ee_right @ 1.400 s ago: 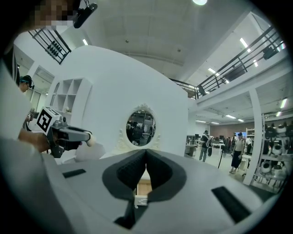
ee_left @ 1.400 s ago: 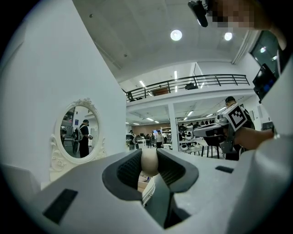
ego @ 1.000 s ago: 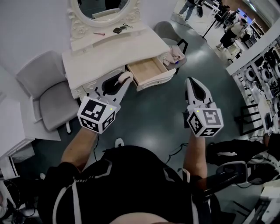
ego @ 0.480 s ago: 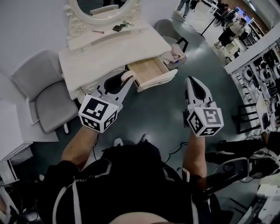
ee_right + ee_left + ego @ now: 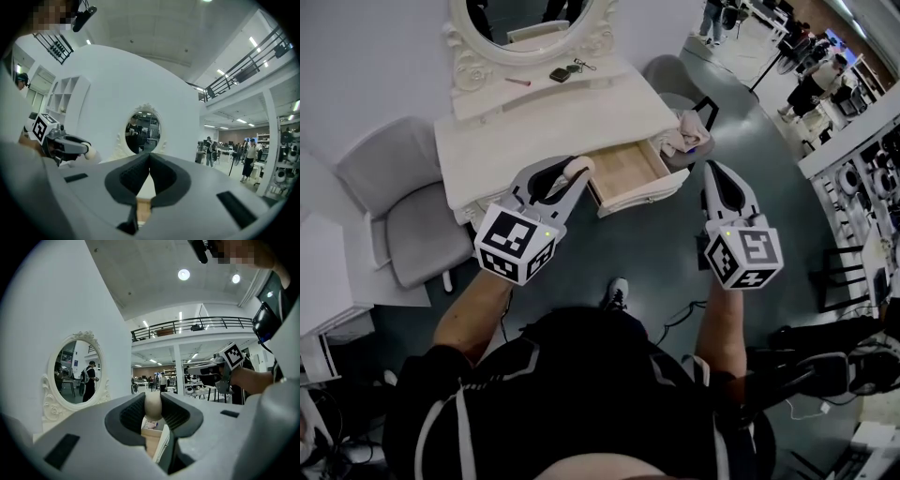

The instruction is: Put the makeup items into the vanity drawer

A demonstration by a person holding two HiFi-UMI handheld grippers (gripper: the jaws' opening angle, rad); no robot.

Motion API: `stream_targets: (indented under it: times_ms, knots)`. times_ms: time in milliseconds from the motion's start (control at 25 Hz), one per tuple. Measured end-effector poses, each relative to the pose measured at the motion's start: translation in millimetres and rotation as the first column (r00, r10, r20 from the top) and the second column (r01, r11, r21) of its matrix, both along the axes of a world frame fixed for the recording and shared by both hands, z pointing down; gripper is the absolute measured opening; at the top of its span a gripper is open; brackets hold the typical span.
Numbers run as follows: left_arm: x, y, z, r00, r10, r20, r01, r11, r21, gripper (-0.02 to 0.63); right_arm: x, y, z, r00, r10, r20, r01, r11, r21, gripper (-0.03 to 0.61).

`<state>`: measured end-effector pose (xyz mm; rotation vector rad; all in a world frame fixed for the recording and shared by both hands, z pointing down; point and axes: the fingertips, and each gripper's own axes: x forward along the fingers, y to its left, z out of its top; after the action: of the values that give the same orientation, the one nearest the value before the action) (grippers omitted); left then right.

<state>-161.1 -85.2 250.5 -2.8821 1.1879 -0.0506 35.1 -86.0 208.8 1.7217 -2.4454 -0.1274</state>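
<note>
My left gripper (image 5: pixel 573 171) is shut on a beige egg-shaped makeup sponge (image 5: pixel 578 166), held in the air just left of the open wooden drawer (image 5: pixel 628 167) of the white vanity (image 5: pixel 544 122). In the left gripper view the sponge (image 5: pixel 152 405) sits pinched between the dark pads, with the drawer (image 5: pixel 151 440) below it. My right gripper (image 5: pixel 720 176) hovers to the right of the drawer front, shut with nothing in it; its pads (image 5: pixel 140 176) meet. On the vanity's upper shelf lie a pink stick (image 5: pixel 517 82) and a dark compact (image 5: pixel 558 74).
An oval mirror (image 5: pixel 530 19) stands at the back of the vanity. A grey chair (image 5: pixel 403 216) is at the left. A second chair with a pink cloth (image 5: pixel 684 136) stands behind the drawer's right end. Cables lie on the dark floor (image 5: pixel 656 253). People stand far right.
The person has stepped closer to the vanity, so the drawer sits nearer both grippers. The left gripper still holds the sponge; the right stays shut.
</note>
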Motion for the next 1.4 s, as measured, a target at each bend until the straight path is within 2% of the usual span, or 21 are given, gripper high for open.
stream_targets:
  times_ms: [600,960,1200,1400]
  knots:
    - [86.5,-110.4,-0.7,0.997,-0.060,0.045,0.060,0.998,-0.006,0.098,87.1,-123.6,2.9,0.997,-0.072,0.021,0.072,0.997,0.010,0.005]
    - [148.4,-160.5,0.3,0.996,-0.076,0.056,0.077,0.997,-0.002,0.098,150.7,-172.8,5.7,0.996,-0.083,0.028,0.082,0.996,0.018,0.005]
    - [179.9,-183.2,7.9,0.995,-0.076,0.067,0.078,0.997,-0.020,0.098,171.9,-192.4,12.9,0.993,-0.118,0.012,0.118,0.993,0.009,0.005]
    - [187.5,-207.2,19.2,0.996,-0.039,0.081,0.043,0.998,-0.043,0.098,174.1,-211.0,25.7,0.994,-0.103,0.027,0.104,0.995,-0.015,0.006]
